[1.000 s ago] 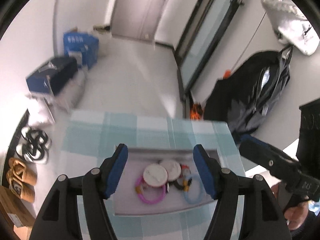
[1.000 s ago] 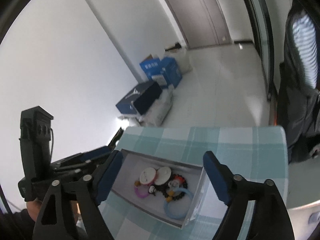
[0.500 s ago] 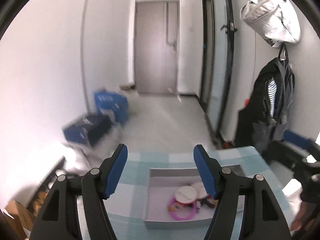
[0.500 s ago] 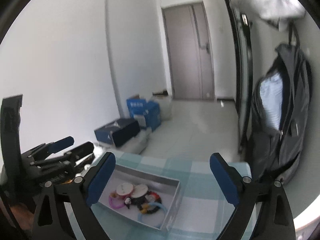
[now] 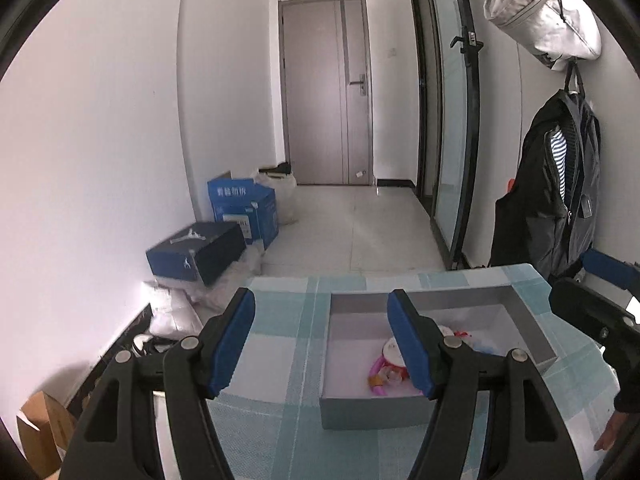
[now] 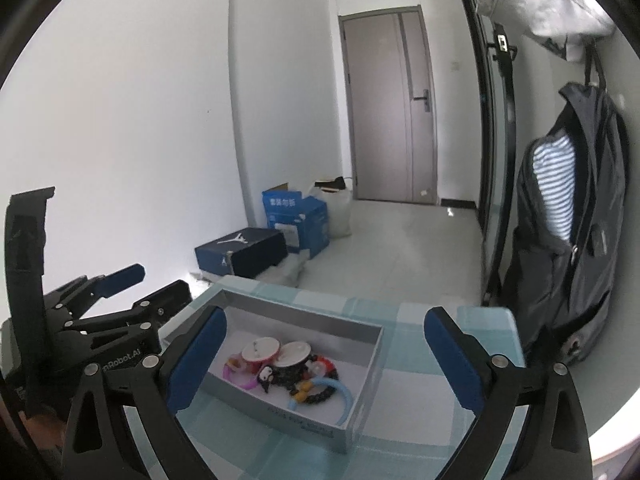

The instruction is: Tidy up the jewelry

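- Grey cardboard, the open box (image 6: 362, 412) sits on the tabletop (image 6: 412, 396), which is covered by a teal-and-white checked cloth; the jewelry lies heaped on the box's white floor.
- In the right wrist view the heap shows two round white-faced pieces (image 6: 260, 351) side by side, a pink ring (image 6: 236, 378) at their left, a black beaded bracelet (image 6: 320, 396) and a light blue ring (image 6: 340, 394) at the near right corner.
- The right claw (image 6: 324, 360) hangs above the near side of the box, its jaws opening to a wide spread with nothing between the pads; the jewelry appears in the gap between the two blue pads, lower and farther off, untouched.
- The left claw (image 5: 322, 344) stands moderately spread and holds nothing. Its right pad overlaps the box's left half in the left wrist view, hiding part of the heap; its left pad is over bare checked cloth beside the box.
- From the left wrist view only the pink ring (image 5: 378, 376) and one white-faced piece (image 5: 394, 354) show clearly past the pad.
- Each claw is visible at the edge of the other's view, flanking the box.
- A dark jacket (image 6: 568, 224) hangs on the wall at right; blue boxes (image 6: 296, 224) stand on the floor beyond.
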`<state>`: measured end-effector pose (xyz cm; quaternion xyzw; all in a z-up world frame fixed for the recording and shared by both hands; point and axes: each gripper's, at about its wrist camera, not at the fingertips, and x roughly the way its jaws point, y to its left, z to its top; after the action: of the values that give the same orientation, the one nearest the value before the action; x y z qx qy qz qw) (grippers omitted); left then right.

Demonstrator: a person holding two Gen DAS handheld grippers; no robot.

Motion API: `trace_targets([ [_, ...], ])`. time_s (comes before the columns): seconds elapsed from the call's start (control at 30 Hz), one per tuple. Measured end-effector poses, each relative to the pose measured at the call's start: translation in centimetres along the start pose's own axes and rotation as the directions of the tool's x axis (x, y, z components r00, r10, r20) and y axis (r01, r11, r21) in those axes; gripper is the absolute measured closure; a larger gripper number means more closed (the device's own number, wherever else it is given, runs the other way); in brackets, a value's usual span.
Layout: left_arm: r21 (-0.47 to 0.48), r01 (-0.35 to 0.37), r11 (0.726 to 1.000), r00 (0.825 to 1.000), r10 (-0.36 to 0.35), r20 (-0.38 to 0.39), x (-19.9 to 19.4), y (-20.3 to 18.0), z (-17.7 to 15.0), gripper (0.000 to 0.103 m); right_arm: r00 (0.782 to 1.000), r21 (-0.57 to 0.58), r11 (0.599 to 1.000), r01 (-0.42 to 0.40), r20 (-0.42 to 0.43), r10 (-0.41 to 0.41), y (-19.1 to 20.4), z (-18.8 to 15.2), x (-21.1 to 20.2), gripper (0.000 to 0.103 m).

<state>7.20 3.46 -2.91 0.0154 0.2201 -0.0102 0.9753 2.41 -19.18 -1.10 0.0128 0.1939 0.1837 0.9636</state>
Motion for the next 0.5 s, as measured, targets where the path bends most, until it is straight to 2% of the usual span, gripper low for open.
trace_targets([
  [0.07, -0.001, -0.001, 1.0, 1.0, 0.001, -0.008, 0.2, -0.2, -0.2, 0.039, 1.0, -0.005, 1.0, -0.014, 0.002, 0.015, 0.0, -0.6, 0.3, 0.0],
  [0.33, 0.022, 0.019, 1.0, 1.0, -0.018, -0.017, 0.7, -1.3, -1.4, 0.039, 0.999, -0.086, 0.996, 0.014, -0.05, -0.018, 1.1, -2.5, 1.6, 0.0],
  [0.5, 0.009, 0.02, 1.0, 1.0, -0.02, -0.013, 0.6, -1.3, -1.9, 0.039, 0.998, -0.059, 0.998, 0.028, -0.057, -0.032, 0.6, -2.8, 1.6, 0.0],
])
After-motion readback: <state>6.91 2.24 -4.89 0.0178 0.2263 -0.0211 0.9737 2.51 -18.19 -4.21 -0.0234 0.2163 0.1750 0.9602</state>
